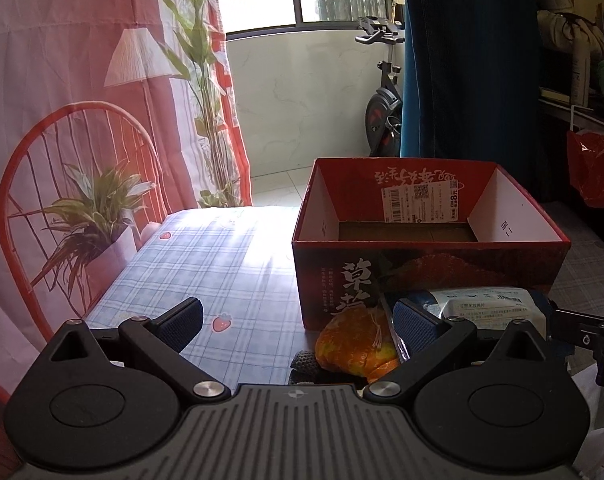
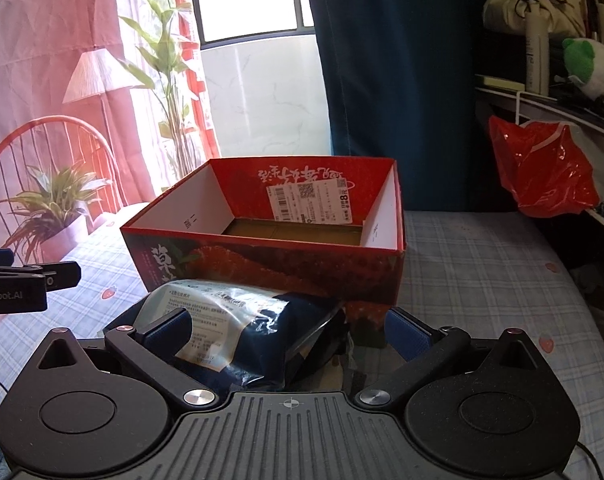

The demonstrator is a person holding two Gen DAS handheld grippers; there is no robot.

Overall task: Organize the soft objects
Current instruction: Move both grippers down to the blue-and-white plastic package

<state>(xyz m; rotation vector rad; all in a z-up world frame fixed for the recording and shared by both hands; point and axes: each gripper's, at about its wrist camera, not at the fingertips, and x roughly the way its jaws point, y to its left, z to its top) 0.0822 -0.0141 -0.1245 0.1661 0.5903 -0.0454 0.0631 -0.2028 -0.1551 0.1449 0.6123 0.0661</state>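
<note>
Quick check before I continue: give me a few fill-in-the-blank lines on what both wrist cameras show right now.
1. The red box on the checked tablecloth holds ____ soft items.
2. The dark blue packet lies between the ____ gripper's fingers.
3. The left gripper is ____.
4. The orange bag lies ____ the box.

Missing: no; right; open; outside

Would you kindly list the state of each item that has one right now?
Red box: open, nothing visible inside.
Blue packet: on the table between the right gripper fingers, ungripped.
Orange bag: resting before the box.
Left gripper: open.
Right gripper: open.
</note>
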